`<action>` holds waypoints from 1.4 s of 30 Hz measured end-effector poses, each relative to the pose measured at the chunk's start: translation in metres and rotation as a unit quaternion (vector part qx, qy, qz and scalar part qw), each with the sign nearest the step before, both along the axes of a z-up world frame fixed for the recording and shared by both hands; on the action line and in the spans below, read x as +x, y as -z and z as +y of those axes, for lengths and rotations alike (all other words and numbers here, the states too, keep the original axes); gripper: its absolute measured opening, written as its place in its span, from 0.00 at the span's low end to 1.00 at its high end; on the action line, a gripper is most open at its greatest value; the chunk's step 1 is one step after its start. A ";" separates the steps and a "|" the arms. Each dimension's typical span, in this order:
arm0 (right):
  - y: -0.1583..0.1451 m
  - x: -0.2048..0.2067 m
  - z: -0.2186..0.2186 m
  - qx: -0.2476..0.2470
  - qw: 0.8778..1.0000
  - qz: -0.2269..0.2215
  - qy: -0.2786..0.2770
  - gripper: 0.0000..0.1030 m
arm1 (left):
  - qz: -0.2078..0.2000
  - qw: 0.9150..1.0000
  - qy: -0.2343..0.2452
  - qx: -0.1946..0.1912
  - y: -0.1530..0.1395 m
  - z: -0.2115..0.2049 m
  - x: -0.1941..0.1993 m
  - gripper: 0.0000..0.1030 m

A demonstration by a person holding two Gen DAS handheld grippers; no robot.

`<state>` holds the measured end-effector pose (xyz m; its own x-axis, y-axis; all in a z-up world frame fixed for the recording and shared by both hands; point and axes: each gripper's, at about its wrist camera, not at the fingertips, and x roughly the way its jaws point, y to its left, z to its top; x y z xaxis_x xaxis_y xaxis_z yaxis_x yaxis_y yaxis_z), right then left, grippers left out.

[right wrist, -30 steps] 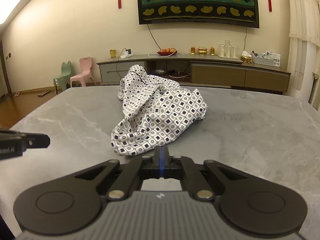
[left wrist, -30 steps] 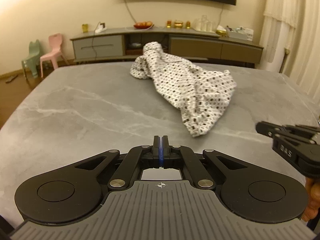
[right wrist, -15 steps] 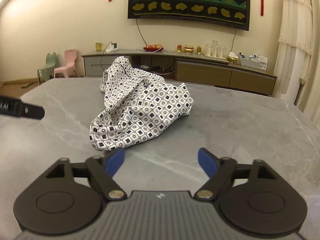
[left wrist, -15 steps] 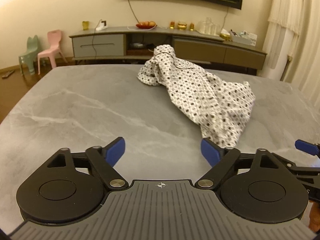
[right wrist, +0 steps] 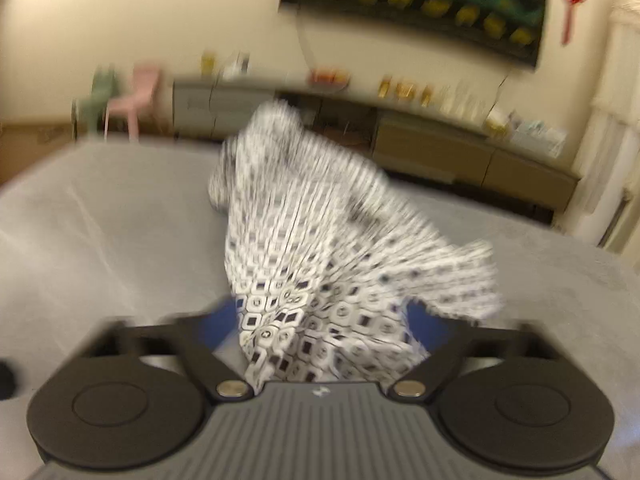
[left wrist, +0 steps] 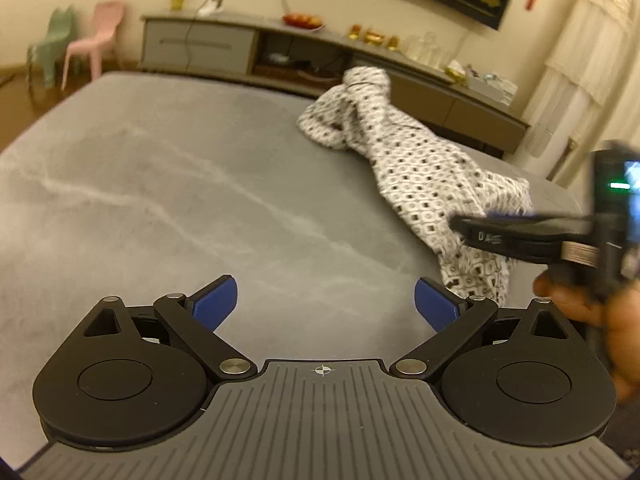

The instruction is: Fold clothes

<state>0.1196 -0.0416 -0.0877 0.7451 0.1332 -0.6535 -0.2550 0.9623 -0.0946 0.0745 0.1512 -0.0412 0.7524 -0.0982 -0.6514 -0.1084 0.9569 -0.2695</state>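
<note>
A crumpled white garment with a dark square print [left wrist: 420, 168] lies on the grey marble table [left wrist: 160, 184], right of centre in the left wrist view. My left gripper [left wrist: 324, 300] hovers over bare table to the left of the cloth's near end. Its jaws are still opening and nothing is between them. My right gripper [left wrist: 480, 228] reaches in from the right over that near end, held by a hand [left wrist: 580, 308]. In the blurred right wrist view the garment [right wrist: 320, 248] bunches between the right gripper's [right wrist: 324, 316] blue pads. These jaws are closing, and I see no pinch.
A long sideboard [left wrist: 208, 44] with small items on top stands behind the table's far edge. A pink chair [left wrist: 96, 36] and a green chair stand at the back left, and a pale curtain [left wrist: 580, 60] hangs at the right. Bare tabletop [right wrist: 100, 220] spreads left of the cloth.
Both grippers went from shut to wide open. The right one pushed forward until the cloth's near end lay between its jaws. The left one shifted and rolled, so the cloth now sits further right.
</note>
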 end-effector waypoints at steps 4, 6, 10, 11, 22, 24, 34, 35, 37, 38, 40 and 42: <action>-0.035 0.011 -0.020 0.034 0.999 -0.014 -0.015 0.02 | -0.012 1.000 -0.007 -0.008 -0.005 0.009 -0.006 0.88; -0.097 -0.034 -0.057 0.094 0.990 -0.099 -0.037 0.02 | -0.021 1.000 -0.010 -0.013 -0.008 0.011 -0.012 0.88; -0.143 -0.102 -0.141 0.109 0.975 -0.193 0.007 0.02 | -0.023 0.999 -0.011 -0.031 -0.004 0.006 -0.006 0.90; -0.147 -0.115 -0.161 0.102 0.973 -0.207 0.027 0.02 | -0.018 0.999 -0.014 -0.029 -0.001 0.002 0.000 0.90; -0.027 -0.078 -0.244 0.189 0.972 -0.002 0.142 0.15 | 0.066 0.995 -0.028 -0.072 0.022 -0.032 0.117 0.91; -0.034 -0.078 -0.234 0.185 0.976 -0.008 0.117 0.14 | 0.074 0.995 -0.030 -0.066 0.021 -0.045 0.160 0.91; -0.046 -0.066 -0.254 0.212 0.967 -0.038 0.136 0.03 | -0.069 0.996 -0.008 -0.058 -0.046 -0.052 0.228 0.00; -0.052 -0.071 -0.257 0.213 0.966 -0.059 0.135 0.03 | -0.094 0.993 -0.011 -0.075 -0.057 -0.040 0.196 0.00; -0.060 -0.082 -0.259 0.205 0.966 -0.080 0.136 0.03 | -0.143 0.984 -0.018 -0.109 -0.077 -0.016 0.131 0.00; -0.062 -0.086 -0.260 0.200 0.967 -0.082 0.137 0.04 | -0.167 0.978 -0.021 -0.126 -0.088 -0.004 0.098 0.00; -0.060 -0.089 -0.262 0.192 0.968 -0.070 0.145 0.09 | -0.131 0.983 -0.051 -0.122 -0.070 0.015 0.041 0.00; -0.051 -0.087 -0.261 0.195 0.968 -0.034 0.153 0.17 | -0.037 0.991 -0.067 -0.110 -0.032 0.025 0.012 0.00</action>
<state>0.0322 -0.3026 -0.0367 0.8284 0.1265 -0.5456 0.0411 0.9578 0.2846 0.0863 0.1762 -0.0090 0.8128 -0.1278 -0.5683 -0.2027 0.8526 -0.4817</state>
